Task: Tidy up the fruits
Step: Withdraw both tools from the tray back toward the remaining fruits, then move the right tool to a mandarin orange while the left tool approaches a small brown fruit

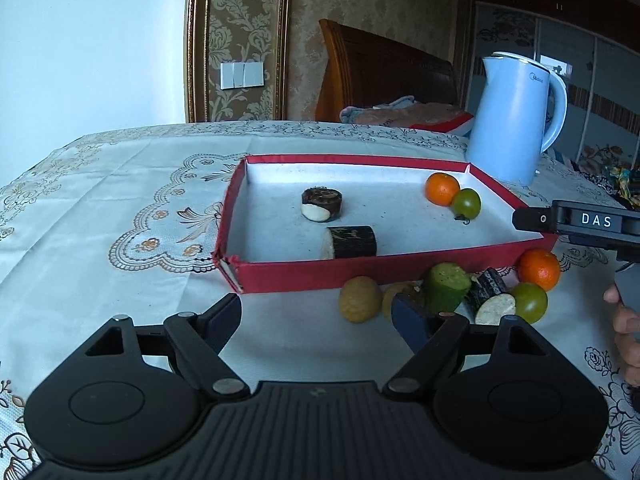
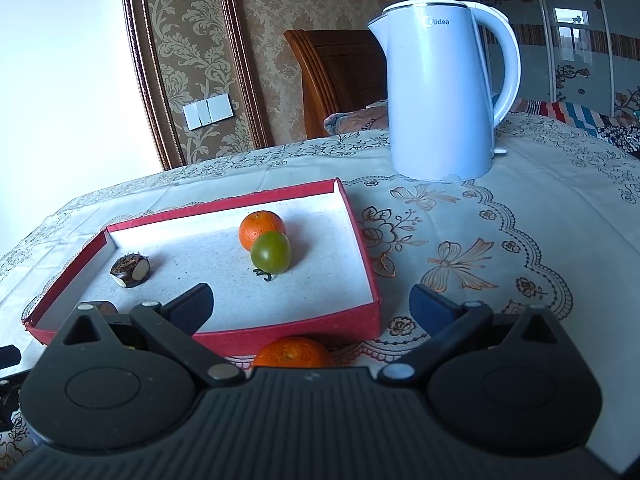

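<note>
With both my left gripper [image 1: 316, 320] and right gripper [image 2: 310, 306] released and empty, I judge the next pick to be the yellow dimpled lemon [image 1: 360, 299] at lower centre, bound for the red-walled cardboard tray [image 1: 304, 276].

A pale blue electric kettle [image 2: 438, 92] stands upright on a white embroidered tablecloth [image 1: 120, 208], handle to the right. Behind the table, a wooden headboard [image 1: 380, 72] backs folded bedding [image 1: 404, 114]. A white wall switch [image 2: 208, 111] is mounted on damask wallpaper [image 1: 236, 20]. Sliding wardrobe doors [image 2: 576, 28] occupy the right background.
</note>
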A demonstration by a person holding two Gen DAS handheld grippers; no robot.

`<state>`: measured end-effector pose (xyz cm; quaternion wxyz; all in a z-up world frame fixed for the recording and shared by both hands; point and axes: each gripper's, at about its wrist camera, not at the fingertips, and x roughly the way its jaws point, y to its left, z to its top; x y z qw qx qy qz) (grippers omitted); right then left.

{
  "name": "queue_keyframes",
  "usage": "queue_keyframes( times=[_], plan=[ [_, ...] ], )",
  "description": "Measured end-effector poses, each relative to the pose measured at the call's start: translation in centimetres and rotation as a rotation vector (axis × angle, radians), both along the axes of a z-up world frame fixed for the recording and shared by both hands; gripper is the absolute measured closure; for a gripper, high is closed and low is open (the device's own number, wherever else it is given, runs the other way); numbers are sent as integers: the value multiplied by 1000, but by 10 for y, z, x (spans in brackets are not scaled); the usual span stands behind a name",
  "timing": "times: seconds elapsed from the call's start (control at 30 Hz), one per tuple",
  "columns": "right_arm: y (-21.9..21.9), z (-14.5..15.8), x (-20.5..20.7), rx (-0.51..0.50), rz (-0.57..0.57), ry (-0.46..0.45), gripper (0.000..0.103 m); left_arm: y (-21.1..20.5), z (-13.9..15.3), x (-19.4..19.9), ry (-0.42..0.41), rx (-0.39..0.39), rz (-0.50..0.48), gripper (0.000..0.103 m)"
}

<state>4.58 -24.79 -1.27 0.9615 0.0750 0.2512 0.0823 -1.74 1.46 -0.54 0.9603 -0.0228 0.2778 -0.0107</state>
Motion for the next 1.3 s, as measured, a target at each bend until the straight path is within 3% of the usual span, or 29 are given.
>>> queue_keyframes(
  times=[0.3, 0.47, 0.57, 0.73, 0.97, 1.13, 1.3],
  plan=[
    [-1, 0, -1, 1, 0, -2, 0, -6, -6, 19, 61, 70, 43, 20],
    [-2, 0, -1, 11, 1, -1, 0, 12, -9, 19, 87, -5, 60, 19],
    [-2, 1, -1, 10, 2, -3, 0, -1, -7, 19, 75, 57, 53, 19],
    [-5, 2, -3, 8, 8, 6, 0, -13, -2, 24, 40, 94, 56, 20],
    [-27, 0, -36, -60, 51, -10, 0, 7, -7, 31, 86, -28, 75, 19],
    [-31, -7, -47, -115, 83, 6, 0, 0, -8, 30, 84, 10, 74, 19],
    [-23, -9, -41, -156, 98, 37, 0, 3, -9, 32, 97, -2, 81, 19]
  ],
)
